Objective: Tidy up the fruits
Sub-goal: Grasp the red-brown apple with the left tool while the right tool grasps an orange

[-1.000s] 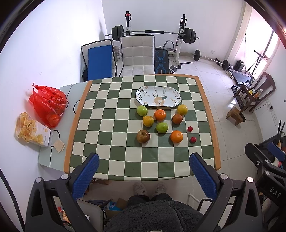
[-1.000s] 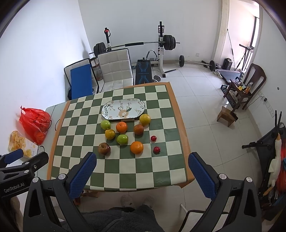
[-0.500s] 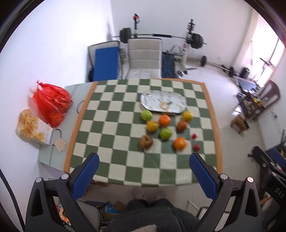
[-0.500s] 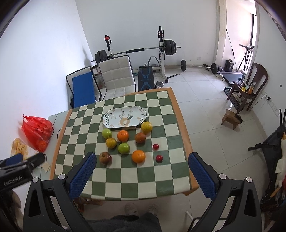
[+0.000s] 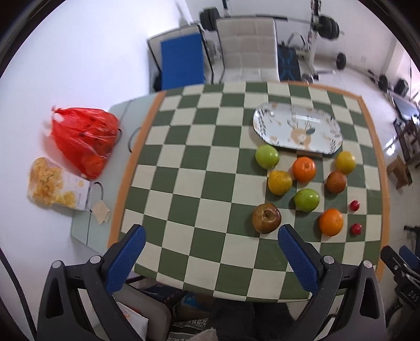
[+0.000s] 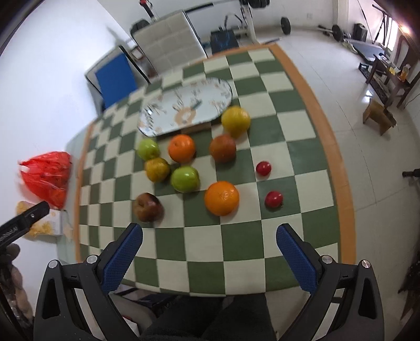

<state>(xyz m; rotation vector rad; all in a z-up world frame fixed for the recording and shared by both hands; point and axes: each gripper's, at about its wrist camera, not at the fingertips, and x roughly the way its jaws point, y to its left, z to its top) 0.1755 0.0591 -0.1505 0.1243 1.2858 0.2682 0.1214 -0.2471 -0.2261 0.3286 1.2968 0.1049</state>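
Approach stage, nothing picked yet. Both grippers, left (image 5: 210,251) & right (image 6: 208,249), hang over the table's (image 6: 315,105) near edge, tongs spread, empty. Fruit sits loose mid-table toward the right edge; plate (image 6: 183,105) bare by the far edge. Next, I'd guess: drop onto nearest orange (image 6: 221,198), pinch gently.

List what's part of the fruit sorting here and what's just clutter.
Job:
- loose fruit on the checked table: two green apples, two oranges, brownish apple, two small red fruits, other yellow and brown pieces
- empty patterned plate
- left hand-held gripper and right hand-held gripper, both open

Clutter:
- red plastic bag
- snack box
- chairs
- weight bench
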